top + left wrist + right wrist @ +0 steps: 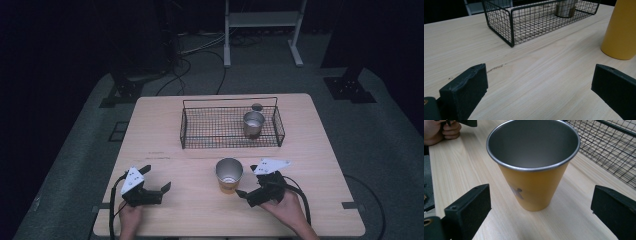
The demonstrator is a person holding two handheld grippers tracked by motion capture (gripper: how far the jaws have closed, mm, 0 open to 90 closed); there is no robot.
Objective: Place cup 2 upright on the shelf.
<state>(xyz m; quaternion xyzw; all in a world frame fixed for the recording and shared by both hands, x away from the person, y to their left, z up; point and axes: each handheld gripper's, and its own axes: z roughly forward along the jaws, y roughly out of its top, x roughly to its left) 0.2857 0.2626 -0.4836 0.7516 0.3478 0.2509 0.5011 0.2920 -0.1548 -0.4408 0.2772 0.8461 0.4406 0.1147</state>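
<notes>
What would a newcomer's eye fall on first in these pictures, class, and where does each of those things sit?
First, the yellow cup with its metal inside, standing upright near the front middle of the wooden table. The right tool sits just beside it, jaws spread wide toward it, while the left tool rests open at the front left. Behind, a black wire basket holds a silver cup at its right end.

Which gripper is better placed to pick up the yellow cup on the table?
Right, probably. The right gripper sits just beside the yellow cup, and its own view has the cup centred between wide-open jaws. The left gripper is also open but farther off, with the cup at its view's edge.
</notes>
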